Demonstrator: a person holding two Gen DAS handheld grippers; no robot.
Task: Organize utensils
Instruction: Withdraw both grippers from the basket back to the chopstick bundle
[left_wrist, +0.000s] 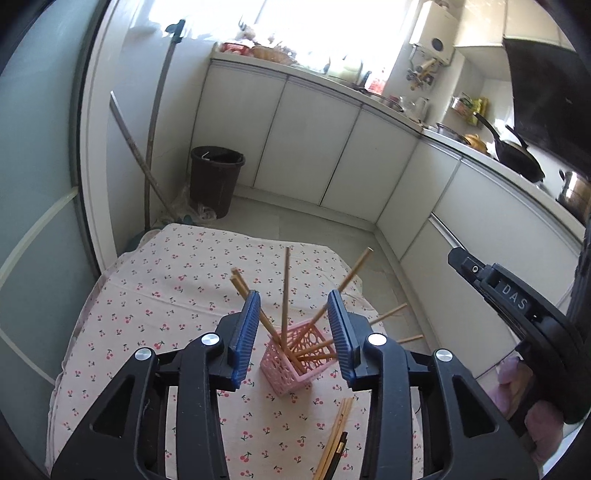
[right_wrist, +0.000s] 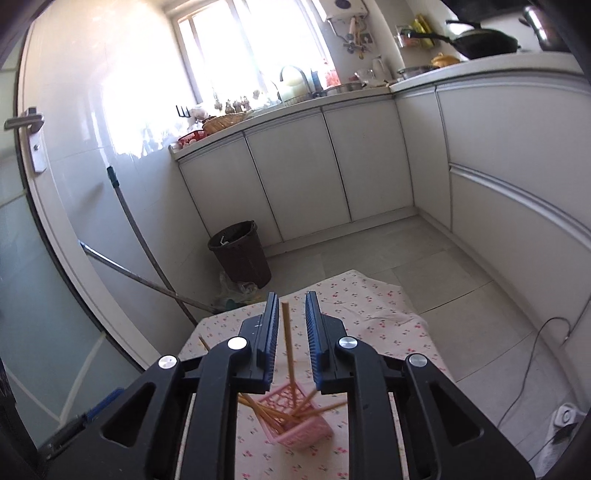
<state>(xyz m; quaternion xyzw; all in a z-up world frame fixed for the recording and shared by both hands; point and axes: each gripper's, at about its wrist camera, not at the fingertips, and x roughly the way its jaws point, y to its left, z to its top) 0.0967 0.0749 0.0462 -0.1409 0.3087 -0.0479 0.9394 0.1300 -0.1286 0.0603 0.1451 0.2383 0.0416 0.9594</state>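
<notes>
Left wrist view: the left gripper (left_wrist: 291, 332) hangs over the pink basket (left_wrist: 291, 363), its jaws apart with nothing pressed between them; the basket stands on the table (left_wrist: 155, 295) toward the right edge. Several chopsticks (left_wrist: 285, 291) stand in the basket and fan outward, because each rests its lower end in the bottom and leans on the rim. More loose chopsticks (left_wrist: 338, 432) lie flat on the cloth near the front edge, just beside the basket, apparently waiting to be collected. The right gripper's body (left_wrist: 517, 306) shows at the right, above the table's right edge. Right wrist view: the right gripper (right_wrist: 291, 343) points down at the basket (right_wrist: 299, 424), which appears tilted here. One chopstick (right_wrist: 288, 350) stands nearly upright between the jaws, its lower end in the basket; the jaws are slightly apart and a gap shows on both sides of it, so it looks released and carried by the basket alone. The loose bundle is not visible in this view.
</notes>
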